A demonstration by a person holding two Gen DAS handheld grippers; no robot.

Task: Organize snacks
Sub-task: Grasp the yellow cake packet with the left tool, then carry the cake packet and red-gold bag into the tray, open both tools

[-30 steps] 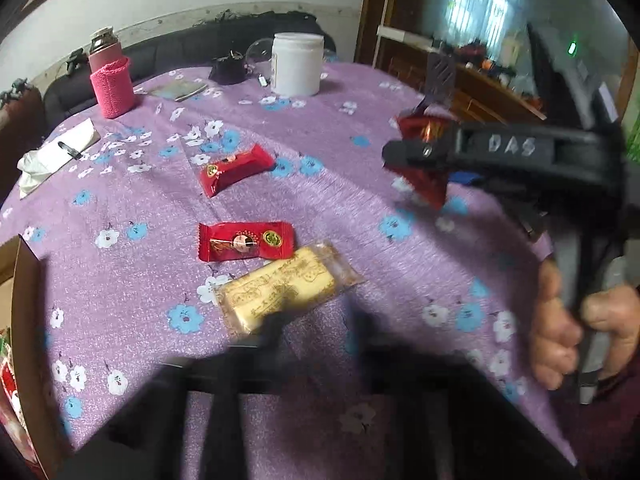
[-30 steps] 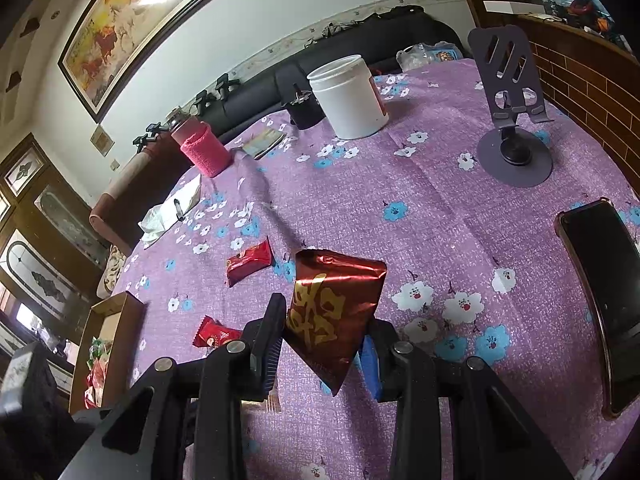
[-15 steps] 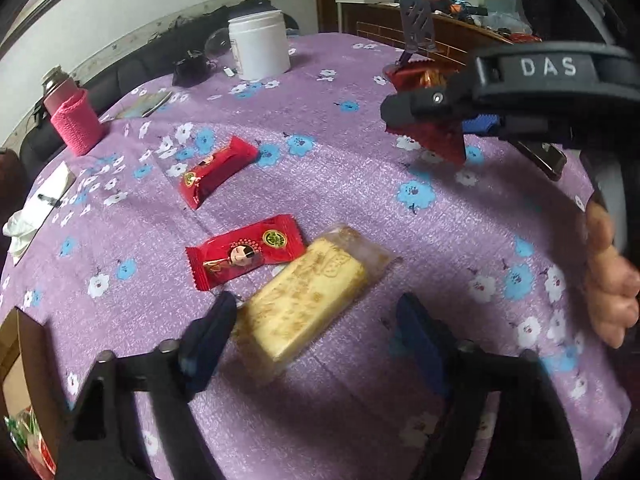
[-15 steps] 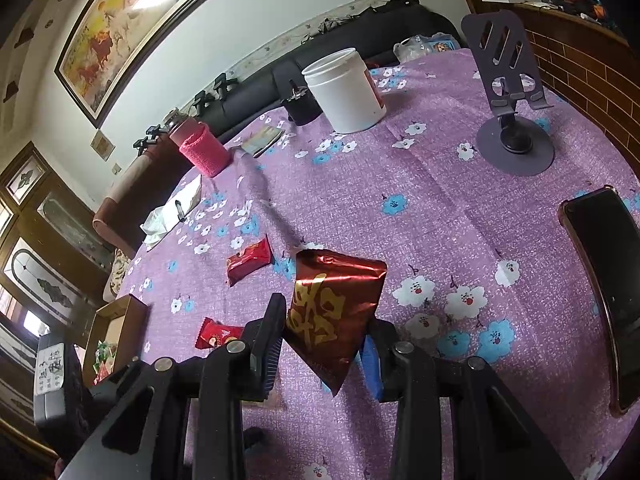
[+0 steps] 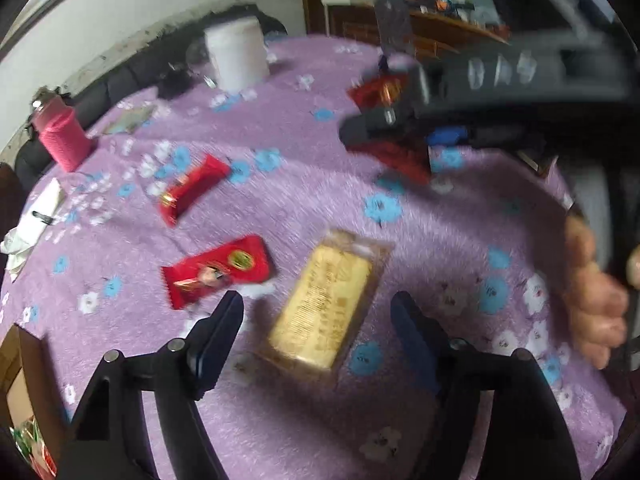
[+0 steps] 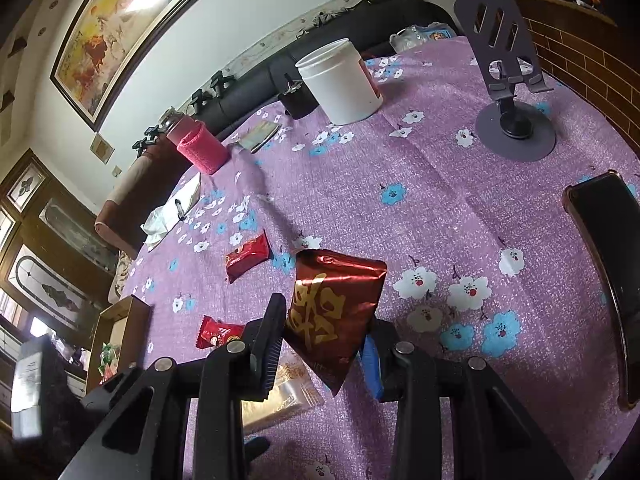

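Note:
A yellow biscuit pack [image 5: 332,280] in clear wrap lies on the purple flowered tablecloth [image 5: 420,220]. My left gripper [image 5: 316,304] hangs just over its near end. Its jaws are opening, with one finger on each side of the pack and neither pad touching it. Two red candy packets [image 5: 218,270] [image 5: 192,190] lie to the left. My right gripper [image 6: 326,320] is shut on a dark red foil packet [image 6: 332,312] with a gold character, held above the cloth. A wooden box [image 6: 120,328] with sweets stands at the table's left edge.
A white jar [image 6: 340,80], a pink-sleeved bottle [image 6: 198,148] and a tissue with a pen [image 6: 172,208] are at the back. A phone stand [image 6: 512,120] and a dark phone [image 6: 608,260] are on the right. A hand [image 5: 592,308] grips the right tool.
My left gripper has dropped toward the yellow pack and rolled, its fingers spreading to either side of it. The right gripper has kept still with the foil packet.

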